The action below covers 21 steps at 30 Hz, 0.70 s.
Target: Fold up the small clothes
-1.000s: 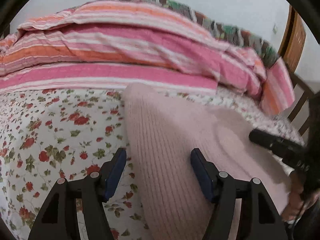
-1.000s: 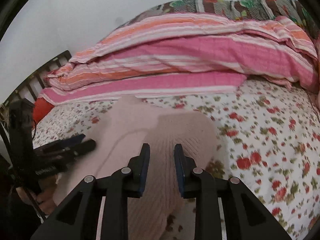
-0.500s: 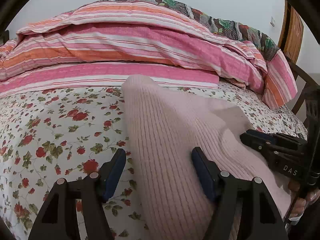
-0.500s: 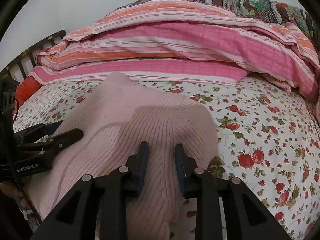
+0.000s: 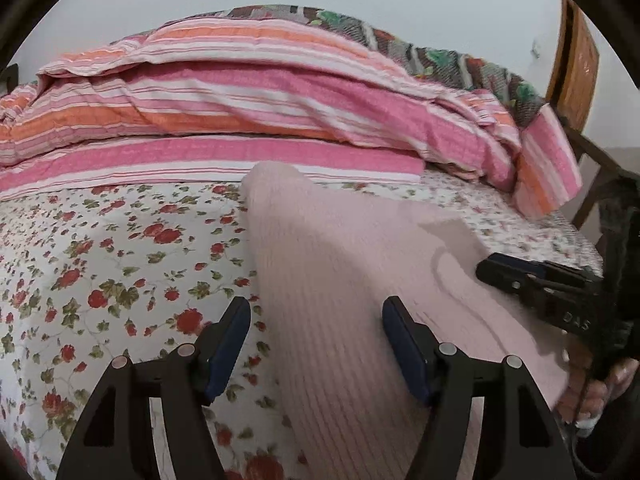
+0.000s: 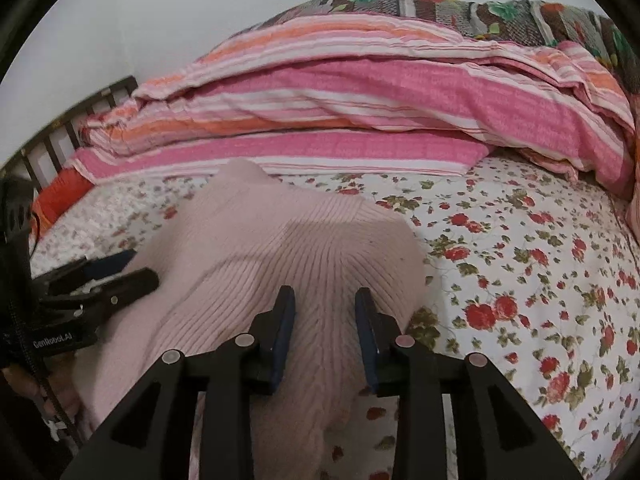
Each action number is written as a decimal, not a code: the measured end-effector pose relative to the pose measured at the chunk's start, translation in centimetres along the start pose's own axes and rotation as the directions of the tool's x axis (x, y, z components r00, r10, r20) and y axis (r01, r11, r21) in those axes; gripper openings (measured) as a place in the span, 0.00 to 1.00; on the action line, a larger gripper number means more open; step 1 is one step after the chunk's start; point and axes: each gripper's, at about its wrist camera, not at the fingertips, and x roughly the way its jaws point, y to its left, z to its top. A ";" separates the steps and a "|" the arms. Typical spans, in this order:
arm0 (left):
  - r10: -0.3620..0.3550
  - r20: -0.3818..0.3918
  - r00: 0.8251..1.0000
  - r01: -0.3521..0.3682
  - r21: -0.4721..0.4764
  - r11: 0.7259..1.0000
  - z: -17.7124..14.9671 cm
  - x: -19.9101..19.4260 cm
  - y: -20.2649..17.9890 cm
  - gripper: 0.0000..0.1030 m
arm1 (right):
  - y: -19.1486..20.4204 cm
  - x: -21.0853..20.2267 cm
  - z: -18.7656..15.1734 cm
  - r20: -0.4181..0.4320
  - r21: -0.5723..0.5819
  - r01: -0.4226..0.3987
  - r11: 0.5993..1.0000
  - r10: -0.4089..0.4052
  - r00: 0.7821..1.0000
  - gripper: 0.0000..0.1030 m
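My left gripper (image 5: 316, 344) hangs wide open over the pink sweater (image 5: 344, 280), which lies on the flowered bed sheet (image 5: 100, 264) just below the striped quilt (image 5: 260, 120). My right gripper (image 6: 325, 334) is opening — a ridge of sweater between its jaws, pads not pressing.

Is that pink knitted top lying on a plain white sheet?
No, the pink ribbed knit top lies on a white bedsheet printed with red flowers.
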 end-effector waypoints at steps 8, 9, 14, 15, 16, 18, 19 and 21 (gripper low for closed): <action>-0.029 -0.007 1.000 0.030 0.089 0.996 -0.7 -1.4 -2.9 0.66 | 0.0 -2.5 -0.5 0.027 0.007 0.003 1.000 -0.003 1.000 0.32; 0.014 -0.024 1.000 -0.012 0.111 0.994 -1.0 -0.9 -3.3 0.67 | 0.0 -2.5 -0.6 0.026 0.003 0.007 1.000 -0.007 1.000 0.33; 0.053 -0.057 0.997 -0.047 0.108 0.993 -1.8 -0.2 -3.6 0.73 | -0.2 -1.3 -1.4 -0.023 -0.002 0.059 0.998 -0.059 0.998 0.39; 0.051 -0.058 0.997 -0.045 0.108 0.993 -1.8 -0.3 -3.5 0.73 | -0.4 -1.3 -1.4 -0.022 0.004 0.056 0.998 -0.056 0.998 0.39; 0.045 -0.056 0.997 -0.039 0.104 0.994 -1.8 -0.5 -3.4 0.73 | -0.5 -1.3 -1.3 -0.022 0.008 0.052 0.999 -0.051 0.998 0.39; 0.031 -0.051 0.998 -0.026 0.095 0.995 -1.6 -0.6 -3.2 0.74 | -0.7 -1.6 -1.1 -0.012 0.010 0.047 0.999 -0.047 0.999 0.40; 0.027 -0.050 0.998 -0.022 0.094 0.995 -1.4 -0.7 -3.1 0.74 | -0.7 -1.8 -1.0 0.001 0.015 0.038 0.999 -0.039 0.999 0.40; 0.018 -0.037 0.999 -0.014 0.101 0.995 -0.7 -0.9 -2.9 0.74 | -0.9 -2.1 -0.8 0.020 0.024 0.029 0.999 -0.029 0.999 0.40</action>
